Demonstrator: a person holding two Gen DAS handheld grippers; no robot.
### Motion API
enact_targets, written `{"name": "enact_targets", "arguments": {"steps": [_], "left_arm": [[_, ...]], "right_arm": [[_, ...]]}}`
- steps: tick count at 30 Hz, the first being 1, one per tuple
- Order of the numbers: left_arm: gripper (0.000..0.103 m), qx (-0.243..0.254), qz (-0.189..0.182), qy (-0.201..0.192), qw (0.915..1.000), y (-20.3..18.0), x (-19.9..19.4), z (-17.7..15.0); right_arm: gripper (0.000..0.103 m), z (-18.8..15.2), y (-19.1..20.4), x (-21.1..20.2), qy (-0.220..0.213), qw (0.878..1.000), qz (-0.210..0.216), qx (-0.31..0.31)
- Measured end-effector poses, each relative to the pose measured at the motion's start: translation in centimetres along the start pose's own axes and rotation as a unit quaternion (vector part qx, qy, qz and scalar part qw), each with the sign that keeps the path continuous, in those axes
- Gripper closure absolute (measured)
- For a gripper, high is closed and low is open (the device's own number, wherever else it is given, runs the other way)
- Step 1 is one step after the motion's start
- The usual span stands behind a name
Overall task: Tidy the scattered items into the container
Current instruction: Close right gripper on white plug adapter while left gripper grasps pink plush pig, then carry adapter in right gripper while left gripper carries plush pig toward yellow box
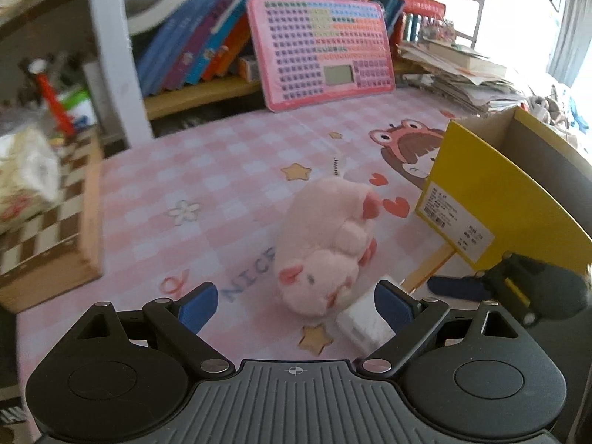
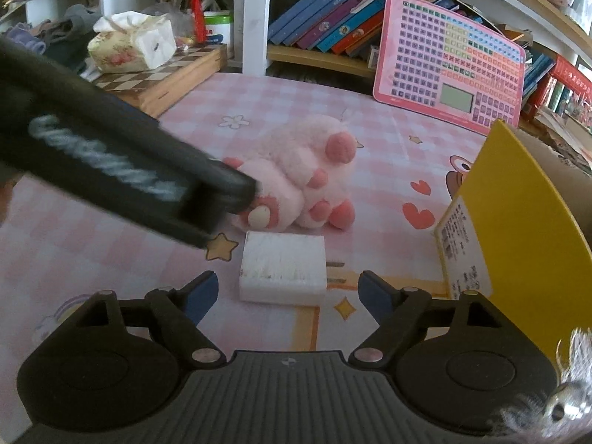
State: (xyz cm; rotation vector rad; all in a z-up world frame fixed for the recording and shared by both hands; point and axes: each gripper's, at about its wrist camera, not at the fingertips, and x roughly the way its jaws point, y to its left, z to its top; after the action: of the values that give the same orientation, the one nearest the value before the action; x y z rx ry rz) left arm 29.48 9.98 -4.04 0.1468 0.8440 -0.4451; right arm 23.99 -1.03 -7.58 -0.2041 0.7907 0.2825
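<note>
A pink plush pig (image 1: 325, 248) lies on its side on the pink checked mat (image 1: 207, 185). Its paws face the right wrist view (image 2: 303, 177). A white charger block (image 2: 283, 272) rests just in front of the plush. My right gripper (image 2: 288, 294) is open, and the block sits between and slightly ahead of its blue fingertips, untouched. My left gripper (image 1: 296, 305) is open too, with the pig's head just ahead of it and the block (image 1: 364, 320) by its right finger. The open yellow cardboard box (image 1: 499, 192) stands to the right, also in the right wrist view (image 2: 518, 222).
The left tool's black body (image 2: 122, 170) crosses the right wrist view, ending at the plush. A pink toy keyboard (image 1: 322, 48) leans on a shelf of books (image 1: 192, 44). A chessboard box (image 2: 166, 77) carrying a tissue pack (image 2: 133, 42) sits at the left. Stacked papers (image 1: 455, 77) lie behind the yellow box.
</note>
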Motion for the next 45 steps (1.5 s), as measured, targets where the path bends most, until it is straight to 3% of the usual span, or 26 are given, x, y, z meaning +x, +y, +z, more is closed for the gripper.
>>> {"name": "enact_targets", "arguments": {"steps": [5,10,13,14,16,19,28,45], "left_arm": [[0.009,0.004,-0.02,0.007,0.9998,-0.6,3.0,1.4],[0.01,0.027,-0.007,0.021,0.9994,-1.1,5.7,1.7],[0.012,0.006,-0.017,0.029,0.9994,-0.6,6.7,1.8],[0.019,-0.003,-0.022,0.032,0.9992,-0.3,6.9,1.8],[0.03,-0.017,-0.039,0.037,0.9984,0.0,7.1,1.7],[0.036,-0.019,-0.043,0.037,0.9982,0.0,6.8,1.7],[0.041,-0.053,-0.027,0.006,0.9982,1.6,3.5,1.5],[0.041,-0.092,-0.032,-0.056,0.9937,2.1,-6.3,-2.1]], "right_arm": [[0.02,0.2,-0.1,1.0,0.001,1.0,0.001,-0.005],[0.022,0.4,-0.8,1.8,0.007,1.0,0.003,0.017],[0.023,0.4,-1.0,2.0,0.003,1.0,0.002,0.023],[0.023,0.4,-1.0,2.0,0.002,1.0,0.003,0.026],[0.034,0.4,-1.2,2.0,-0.001,0.999,0.009,0.032],[0.039,0.5,-1.1,2.0,-0.002,0.999,0.012,0.032],[0.04,0.7,-1.0,1.5,0.009,1.0,0.013,0.024],[0.041,0.0,-0.2,-4.6,-0.016,0.999,0.048,-0.01]]}}
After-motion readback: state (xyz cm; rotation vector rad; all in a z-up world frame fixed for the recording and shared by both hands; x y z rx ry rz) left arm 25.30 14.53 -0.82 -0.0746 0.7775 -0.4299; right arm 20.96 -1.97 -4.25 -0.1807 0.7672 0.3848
